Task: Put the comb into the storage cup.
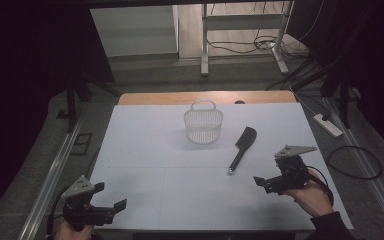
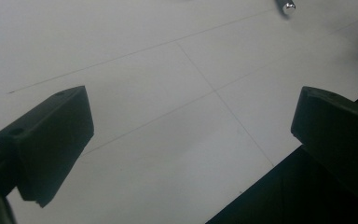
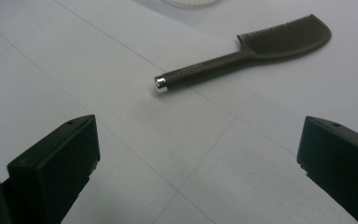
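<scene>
High view first, from my near edge outward: my left gripper sits at the near left corner of the white table, jaws apart and holding nothing, well away from everything else. My right gripper hangs over the near right part of the table, jaws spread wide too and empty, its tips turned toward the middle. Just beyond it lies the black comb, flat on the surface, its metal-capped handle end nearest the gripper and its toothed head pointing away and to the right. In the right gripper view the comb lies ahead of my open jaws, untouched, with clear table between them and the handle tip. The left gripper view looks across bare table seams, and I can just catch the shiny end of the handle at the top edge. Farther back, near the middle of the table, stands the white mesh basket, upright with its handle up and nothing in it that I can make out. I judge that the work is at its start: the comb has not been grasped, and if it belongs in the basket, then the reach, pickup, carry and drop all remain.
</scene>
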The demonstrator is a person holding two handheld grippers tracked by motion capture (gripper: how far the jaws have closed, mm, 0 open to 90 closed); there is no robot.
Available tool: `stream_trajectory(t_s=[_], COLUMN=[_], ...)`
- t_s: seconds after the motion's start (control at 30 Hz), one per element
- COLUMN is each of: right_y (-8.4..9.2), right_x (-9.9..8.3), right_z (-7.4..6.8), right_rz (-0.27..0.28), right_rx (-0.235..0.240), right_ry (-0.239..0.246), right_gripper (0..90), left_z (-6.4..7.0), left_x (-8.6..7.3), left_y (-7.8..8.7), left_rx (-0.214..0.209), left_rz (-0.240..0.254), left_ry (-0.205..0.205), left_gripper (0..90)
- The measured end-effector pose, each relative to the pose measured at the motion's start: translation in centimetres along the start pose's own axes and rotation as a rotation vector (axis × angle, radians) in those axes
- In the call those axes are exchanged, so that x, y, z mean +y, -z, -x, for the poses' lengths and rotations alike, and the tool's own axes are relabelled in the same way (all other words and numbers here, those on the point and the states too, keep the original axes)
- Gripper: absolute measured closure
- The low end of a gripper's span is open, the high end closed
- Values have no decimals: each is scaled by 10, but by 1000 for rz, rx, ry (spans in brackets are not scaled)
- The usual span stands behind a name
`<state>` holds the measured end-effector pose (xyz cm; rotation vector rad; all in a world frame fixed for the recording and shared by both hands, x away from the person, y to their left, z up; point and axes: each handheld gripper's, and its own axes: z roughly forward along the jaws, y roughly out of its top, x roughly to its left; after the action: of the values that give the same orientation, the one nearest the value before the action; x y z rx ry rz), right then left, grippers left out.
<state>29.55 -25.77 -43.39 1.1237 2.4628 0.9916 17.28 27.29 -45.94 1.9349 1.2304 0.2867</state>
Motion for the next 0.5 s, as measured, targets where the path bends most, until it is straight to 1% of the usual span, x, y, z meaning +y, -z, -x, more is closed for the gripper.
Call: stream_trajectory(t_s=[0.07, 0.5], right_y=[-3, -20], right_x=[3, 15], right_z=[0, 0], right_rz=[-1, -27], right_rx=[9, 8], right_ry=[3, 20], right_gripper=[0, 0], left_z=[0, -1], left_x=[0, 0], left_y=[0, -1], left_rx=[-1, -9], left_rz=[-2, -10], left_ry=[-1, 2], left_gripper=[0, 1])
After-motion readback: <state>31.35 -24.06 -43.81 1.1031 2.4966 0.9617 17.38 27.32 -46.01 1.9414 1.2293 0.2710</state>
